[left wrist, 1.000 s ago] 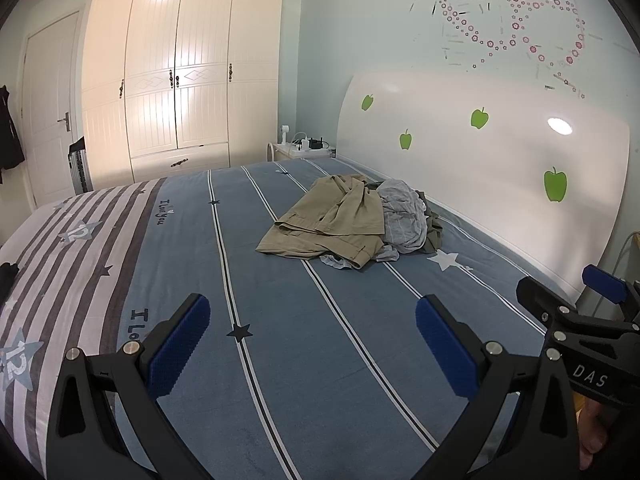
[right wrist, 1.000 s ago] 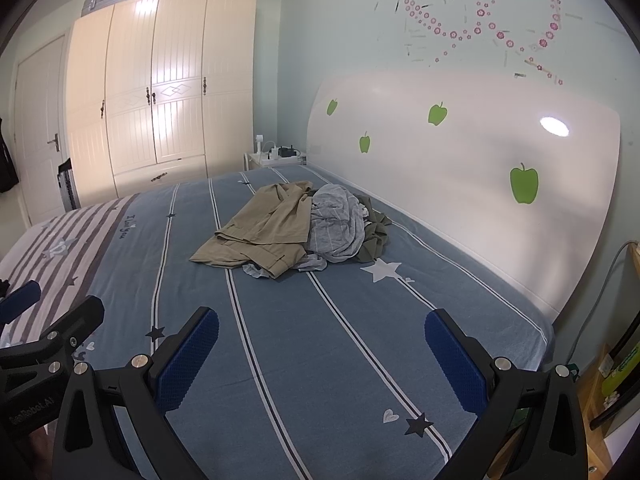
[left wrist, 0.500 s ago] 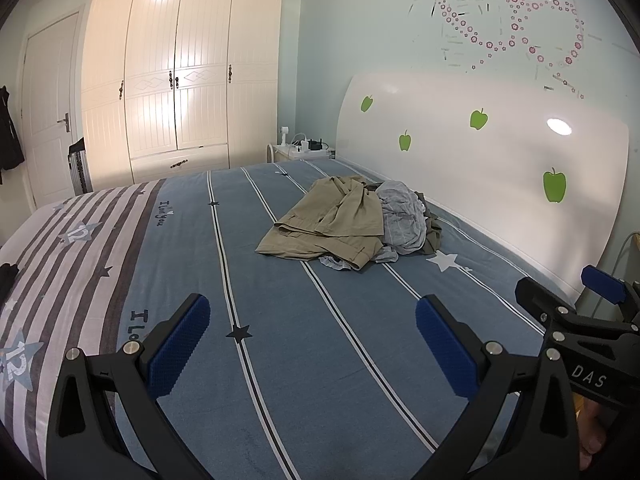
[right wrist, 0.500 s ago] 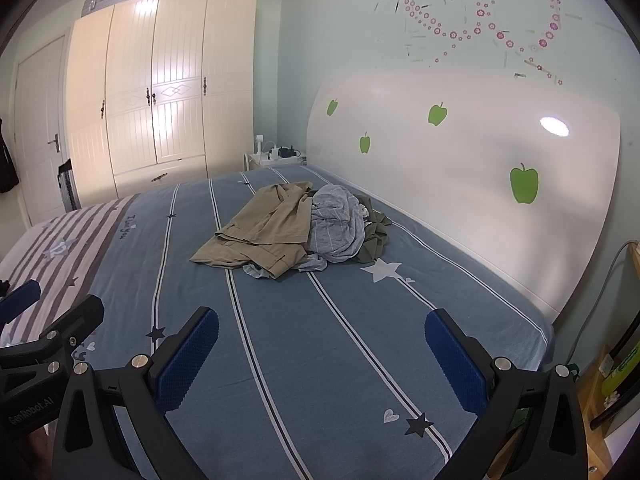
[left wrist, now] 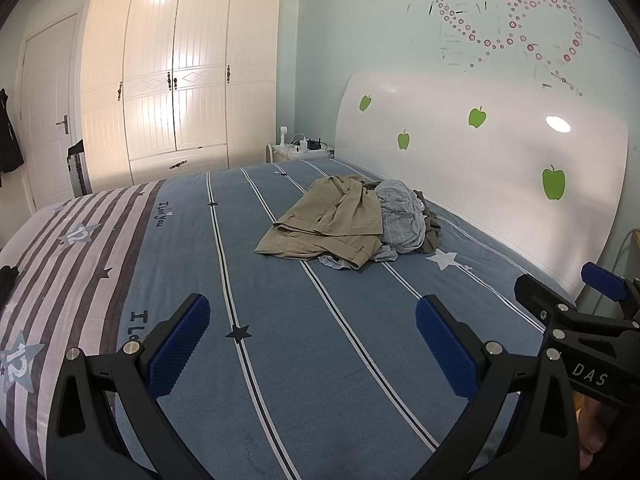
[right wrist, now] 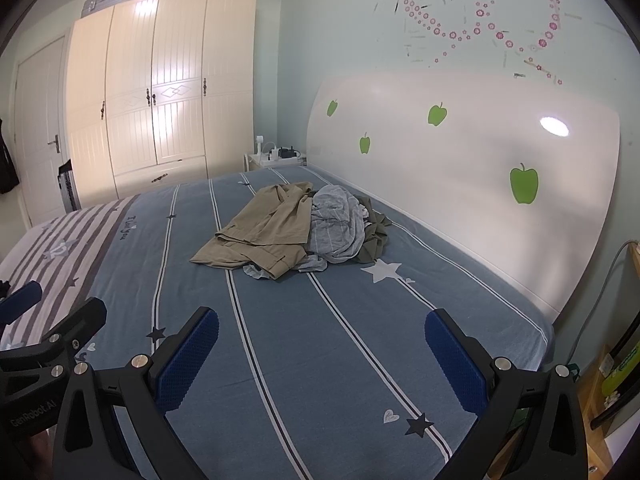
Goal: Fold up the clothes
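left wrist view: the left gripper hovers over a blue striped bedspread, jaws spread wide and holding nothing. the right gripper is just as wide apart and empty, level beside it; its frame reads "das" in the left view, while the left frame reads "genrobot.ai" in the right view. a heap of clothes, khaki garment over grey fabric, lies well ahead near the headboard. "i love you" is printed on the bedspread.

Cream wardrobe & door behind; apple-stickered headboard rt.
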Available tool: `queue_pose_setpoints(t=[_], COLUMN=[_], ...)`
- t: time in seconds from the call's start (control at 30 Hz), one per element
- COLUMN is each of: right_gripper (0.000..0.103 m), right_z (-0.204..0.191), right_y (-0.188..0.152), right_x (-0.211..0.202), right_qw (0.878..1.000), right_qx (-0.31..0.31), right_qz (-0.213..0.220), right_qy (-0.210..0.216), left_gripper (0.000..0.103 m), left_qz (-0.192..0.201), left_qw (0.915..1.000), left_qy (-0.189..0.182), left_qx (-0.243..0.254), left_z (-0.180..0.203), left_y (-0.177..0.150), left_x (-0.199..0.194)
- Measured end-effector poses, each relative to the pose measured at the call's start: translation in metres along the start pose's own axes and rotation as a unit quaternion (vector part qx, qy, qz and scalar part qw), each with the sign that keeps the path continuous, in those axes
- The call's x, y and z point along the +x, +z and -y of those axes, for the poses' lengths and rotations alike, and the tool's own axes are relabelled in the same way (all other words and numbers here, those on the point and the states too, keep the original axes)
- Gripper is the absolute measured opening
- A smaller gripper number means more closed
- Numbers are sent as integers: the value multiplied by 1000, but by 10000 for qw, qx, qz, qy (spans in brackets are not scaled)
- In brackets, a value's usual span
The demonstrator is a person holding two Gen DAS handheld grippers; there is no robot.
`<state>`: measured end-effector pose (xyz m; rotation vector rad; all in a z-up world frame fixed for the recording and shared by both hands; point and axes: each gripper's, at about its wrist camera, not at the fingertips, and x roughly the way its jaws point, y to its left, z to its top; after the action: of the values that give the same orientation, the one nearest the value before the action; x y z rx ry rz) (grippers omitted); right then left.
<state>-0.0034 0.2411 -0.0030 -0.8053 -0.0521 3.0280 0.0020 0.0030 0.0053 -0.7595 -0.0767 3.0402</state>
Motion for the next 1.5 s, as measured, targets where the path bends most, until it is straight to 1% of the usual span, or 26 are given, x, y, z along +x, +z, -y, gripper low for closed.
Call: queue_pose_setpoints(t=[0.37,0.47,0.5,0.53,0.57,0.63,0.73,0.8,0.93,0.97,1.1,1.13,1.17,1.2,1.27,1.3,1.33,1.37,1.4,1.43,1.5], right_gripper=[102,102,102,102,102,102,102,102,102,102,102,102,102,102,102,102,102,101,93,83,76], right_z=[1,1,2,3,5,12,20,26,43,46,37,34,31,28,18,12,6,1,-6,-14,-28], right_y=[1,1,1,1,1,1,1,2,2,1,-3,-4,-4,-5,-4,-3,-3,-1,0,3,6], right_x=[-2,-1,-1,-1,-2,-4,-3,3,25,32,80,92,109,126,168,188,209,231,256,283,324], right_qw=[10000,10000,10000,9999,9997,9985,9982,9982,9955,9950,9980,9983,9980,9974,9962,9960,9958,9953,9944,9933,9917], right_qx=[22,16,29,49,99,293,517,595,928,964,465,398,377,363,301,244,179,149,111,60,-94], right_qz=[19,11,19,33,59,95,113,52,-174,-251,-432,-427,-462,-527,-643,-667,-696,-749,-820,-893,-1020], right_qy=[1,17,56,111,216,460,291,93,112,115,23,67,205,321,505,540,569,594,652,725,771], left_gripper=[102,102,102,102,102,102,102,102,102,102,101,101,100,97,87,77,69,66,63,63,63], left_qz=[8,3,-3,-6,-4,26,44,3,-117,-142,-241,-240,-239,-243,-294,-314,-342,-404,-473,-561,-678], left_qw=[10000,9998,9994,9993,9993,9997,10000,9999,9997,9997,9995,9995,9994,9993,9992,9991,9989,9987,9986,9983,9977], left_qy=[18,-201,-328,-347,-341,-204,-53,-78,-38,-3,129,168,207,245,251,276,318,289,242,146,71], left_qx=[-15,-67,-107,-144,-167,-119,-46,-109,-220,-217,-144,-154,-164,-165,-85,-10,53,62,62,33,-25], left_z=[1,0,-1,-2,-2,-2,-2,-4,-11,-12,-20,-23,-26,-30,-36,-40,-43,-47,-52,-56,-64], left_y=[-1,-3,-3,-3,-3,-3,-5,-7,-15,-17,-24,-25,-27,-28,-30,-31,-31,-31,-31,-31,-31], left_x=[1,2,2,2,2,3,4,7,22,29,64,75,87,100,131,148,168,188,207,227,264])
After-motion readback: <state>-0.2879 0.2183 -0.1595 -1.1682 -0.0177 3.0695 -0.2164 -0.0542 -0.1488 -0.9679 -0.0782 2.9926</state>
